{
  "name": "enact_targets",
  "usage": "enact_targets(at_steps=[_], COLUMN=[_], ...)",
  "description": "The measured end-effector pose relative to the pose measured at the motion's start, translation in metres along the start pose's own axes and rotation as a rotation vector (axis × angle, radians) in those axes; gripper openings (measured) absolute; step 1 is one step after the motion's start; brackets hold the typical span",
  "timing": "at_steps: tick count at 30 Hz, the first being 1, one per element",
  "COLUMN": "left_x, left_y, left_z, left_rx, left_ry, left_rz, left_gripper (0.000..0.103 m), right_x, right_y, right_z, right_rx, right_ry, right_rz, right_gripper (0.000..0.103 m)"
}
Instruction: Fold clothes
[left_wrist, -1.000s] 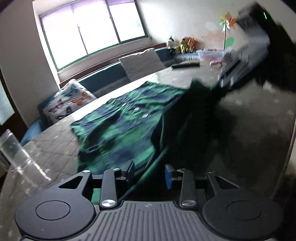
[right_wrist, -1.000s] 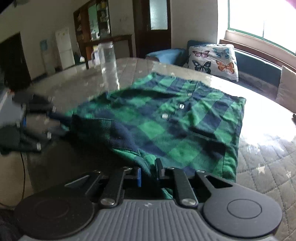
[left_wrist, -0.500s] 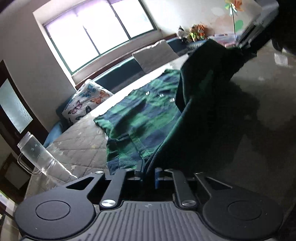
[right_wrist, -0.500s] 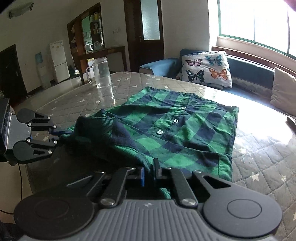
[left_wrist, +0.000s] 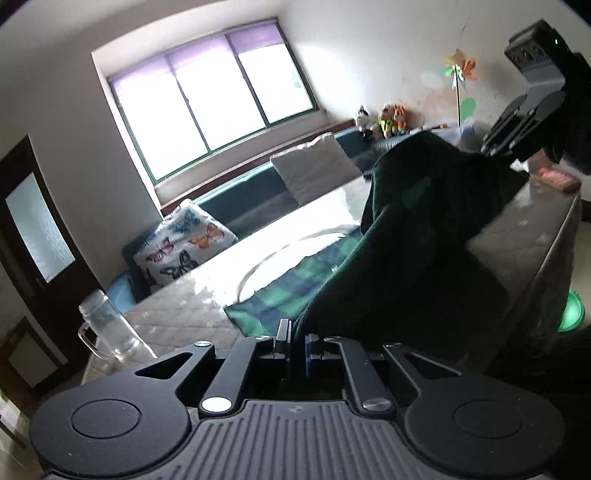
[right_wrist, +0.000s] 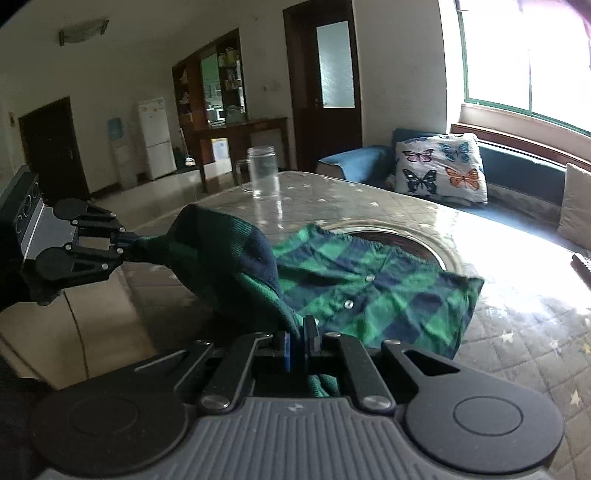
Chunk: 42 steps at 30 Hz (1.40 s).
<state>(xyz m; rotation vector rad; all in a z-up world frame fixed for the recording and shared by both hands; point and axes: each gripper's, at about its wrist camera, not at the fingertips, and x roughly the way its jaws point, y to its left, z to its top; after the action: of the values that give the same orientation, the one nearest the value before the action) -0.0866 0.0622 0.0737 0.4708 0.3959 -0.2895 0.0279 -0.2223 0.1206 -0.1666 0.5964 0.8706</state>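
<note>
A green and navy plaid shirt (right_wrist: 373, 295) lies buttons-up on the quilted table (right_wrist: 517, 332). Its near edge is lifted off the table and hangs as a dark sagging fold (left_wrist: 413, 251) between my two grippers. My left gripper (left_wrist: 295, 341) is shut on one end of that edge, and it shows at the left of the right wrist view (right_wrist: 123, 240). My right gripper (right_wrist: 298, 334) is shut on the other end, and it shows at the top right of the left wrist view (left_wrist: 493, 149).
A clear glass mug (right_wrist: 263, 173) stands on the far side of the table, also seen as the glass mug (left_wrist: 107, 328). A round inset ring (right_wrist: 424, 236) lies under the shirt's far part. Butterfly pillow (right_wrist: 439, 168) and sofa sit beyond. A remote (right_wrist: 583, 264) lies at the right edge.
My left gripper has shut on the shirt's edge. Both grippers have risen, lifting the near edge off the table and dragging the flat part of the shirt nearer.
</note>
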Motion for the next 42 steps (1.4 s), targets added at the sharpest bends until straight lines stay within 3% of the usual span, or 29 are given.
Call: enact_targets(at_steps=[5,13,19,26,31,32,33,37,42], left_x=[0.002,0.075,0.169,0.269,0.3,0.302,0.303,0.301,0.291], left_y=[0.006,0.053,0.088,0.105,0.109,0.109,0.109,0.117,0.125], left_z=[0.011,0.04,0.048,0.014,-0.003,-0.003,-0.003,0.003,0.018], left_rx=[-0.029,-0.06,-0.089,-0.154,-0.191,-0.194,-0.197,-0.22,-0.229], left_ry=[-0.028,-0.04,0.057,0.236,0.293,0.3,0.307,0.314,0.286], left_rz=[0.017,0.035,0.015,-0.012,-0.009,-0.004,0.001,0.011,0.055], left_gripper=[0.007,0.007,0.007,0.011,0.017,0.021,0.028,0.041,0.043], right_x=[-0.003,0.041,0.11,0.207,0.243,0.248,0.248,0.227,0.192], right_y=[0.0,-0.048,-0.1,-0.155,-0.178,-0.181,-0.184,-0.189,-0.18], right_z=[0.011,0.062,0.093,0.081,0.059,0.054,0.052,0.059,0.072], right_rx=[-0.013,0.017,0.082,0.213,0.26,0.263,0.266,0.262,0.227], right_ry=[-0.006,-0.001,0.054,0.136,0.167,0.172,0.172,0.126,0.088], right_rz=[-0.017,-0.06,-0.105,-0.159,-0.221,-0.236,-0.246,-0.302,-0.298], right_gripper=[0.005,0.005,0.004,0.006,0.02,0.028,0.03,0.032,0.03])
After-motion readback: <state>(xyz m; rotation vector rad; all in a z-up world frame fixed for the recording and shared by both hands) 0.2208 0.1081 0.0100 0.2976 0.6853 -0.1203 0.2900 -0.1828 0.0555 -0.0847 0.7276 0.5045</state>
